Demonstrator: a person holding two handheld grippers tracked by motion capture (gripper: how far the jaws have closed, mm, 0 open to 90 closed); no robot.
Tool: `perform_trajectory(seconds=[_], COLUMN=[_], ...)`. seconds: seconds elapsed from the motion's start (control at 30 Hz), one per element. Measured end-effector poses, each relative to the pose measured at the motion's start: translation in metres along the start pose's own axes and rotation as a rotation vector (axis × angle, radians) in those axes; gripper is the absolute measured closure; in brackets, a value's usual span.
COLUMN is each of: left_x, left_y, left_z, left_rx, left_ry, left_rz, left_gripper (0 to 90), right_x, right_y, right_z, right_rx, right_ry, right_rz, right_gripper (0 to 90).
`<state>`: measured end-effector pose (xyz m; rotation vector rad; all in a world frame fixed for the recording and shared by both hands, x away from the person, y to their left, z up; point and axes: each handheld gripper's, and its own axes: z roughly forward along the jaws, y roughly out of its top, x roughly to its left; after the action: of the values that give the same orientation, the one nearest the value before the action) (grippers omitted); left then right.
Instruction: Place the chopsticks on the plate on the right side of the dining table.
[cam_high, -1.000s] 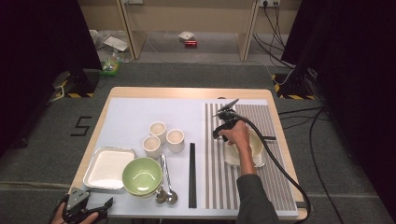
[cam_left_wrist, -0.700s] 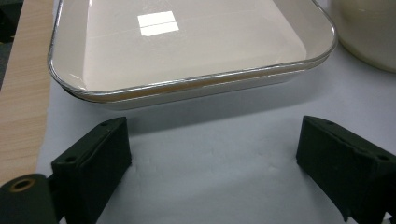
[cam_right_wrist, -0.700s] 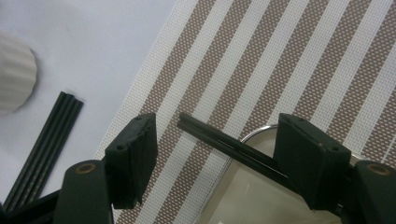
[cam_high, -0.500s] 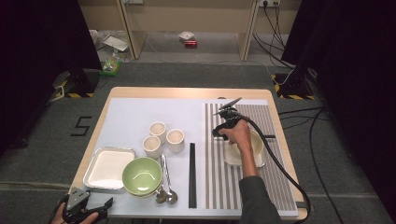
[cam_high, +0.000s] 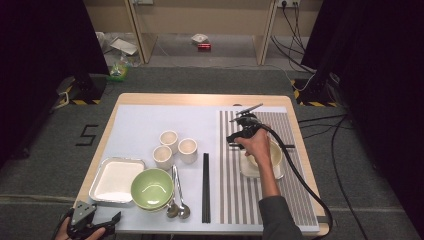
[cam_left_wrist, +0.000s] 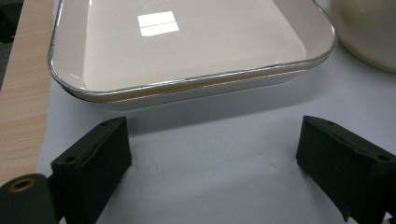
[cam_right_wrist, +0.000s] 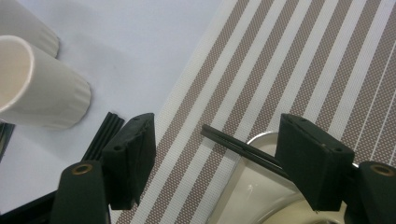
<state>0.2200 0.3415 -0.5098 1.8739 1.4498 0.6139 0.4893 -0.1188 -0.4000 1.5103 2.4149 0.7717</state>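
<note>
Chopsticks (cam_right_wrist: 243, 148) across cream bowl (cam_high: 270, 156), right gripper (cam_right_wrist: 215, 158) above, jaws open, left gripper (cam_left_wrist: 212, 172) jaws open.

Cream bowl (cam_high: 272, 156) upright on white tray (cam_high: 248, 170), striped mat (cam_high: 295, 195), black chopsticks (cam_right_wrist: 240, 148) across it

— What carries it all?
— A wooden table (cam_high: 200, 99), topped by a pale blue sheet (cam_high: 140, 125) on the left and a striped placemat (cam_high: 230, 200) on the right.
— And on the sheet?
— Three cups (cam_high: 175, 146), a white tray (cam_high: 116, 179), a green bowl (cam_high: 151, 187), spoons (cam_high: 178, 207) and black chopsticks (cam_high: 205, 187).
— On the placemat?
— A cream bowl (cam_high: 272, 156) on a square plate (cam_high: 248, 171).
</note>
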Motion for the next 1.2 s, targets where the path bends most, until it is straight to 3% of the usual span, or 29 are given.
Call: perform_trajectory(seconds=[0.23, 0.57, 1.2], left_x=[0.000, 0.000, 0.000], left_y=[0.000, 0.000, 0.000], left_z=[0.000, 0.000, 0.000], left_rx=[-0.002, -0.001, -0.001], left_ry=[0.000, 0.000, 0.000], left_rz=[0.000, 0.000, 0.000], left_gripper=[8.6, 8.6, 8.6], right_x=[0.013, 0.031, 0.063], right_y=[-0.003, 0.000, 0.013], right_z=[-0.001, -0.001, 0.010], right_rx=[-0.078, -0.105, -0.110], right_ry=[0.062, 0.079, 0.113], right_rz=[-0.006, -0.053, -0.096], right_gripper=[30.0, 36.2, 42.4])
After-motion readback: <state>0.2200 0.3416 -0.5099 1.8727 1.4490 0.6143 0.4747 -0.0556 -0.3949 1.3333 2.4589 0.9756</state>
